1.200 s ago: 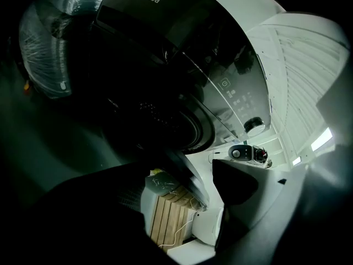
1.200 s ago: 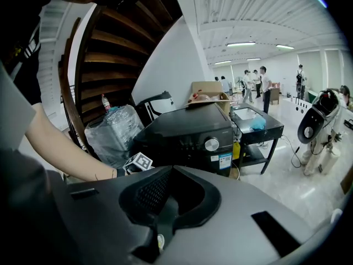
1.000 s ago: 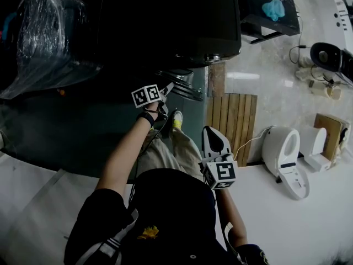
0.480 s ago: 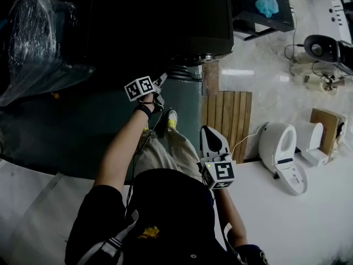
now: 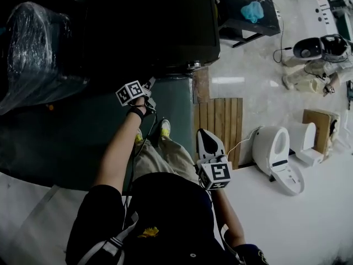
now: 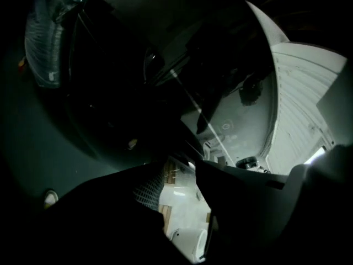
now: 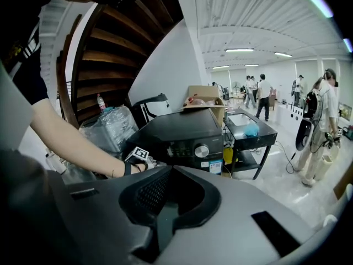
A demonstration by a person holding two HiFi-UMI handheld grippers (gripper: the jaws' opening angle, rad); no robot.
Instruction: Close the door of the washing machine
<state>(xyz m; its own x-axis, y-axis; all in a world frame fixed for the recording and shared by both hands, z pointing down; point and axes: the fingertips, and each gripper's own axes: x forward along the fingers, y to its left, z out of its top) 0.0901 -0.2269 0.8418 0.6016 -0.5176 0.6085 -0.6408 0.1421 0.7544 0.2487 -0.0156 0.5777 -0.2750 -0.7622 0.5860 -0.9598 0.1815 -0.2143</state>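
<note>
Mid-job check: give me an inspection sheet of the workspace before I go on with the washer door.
Surface: floor, pale and glossy on the right, dark on the left.
Job's things: black washing machine; its door is too dark to make out.
Clutter: plastic-wrapped bundle, wooden mat, white toilet.
Grippers: left gripper at the machine's front, jaws just closing but apart, nothing between them; right gripper shut, empty.
Cables: white cord running from the toilet toward the wooden mat.
Surroundings: staircase, people standing far off.
</note>
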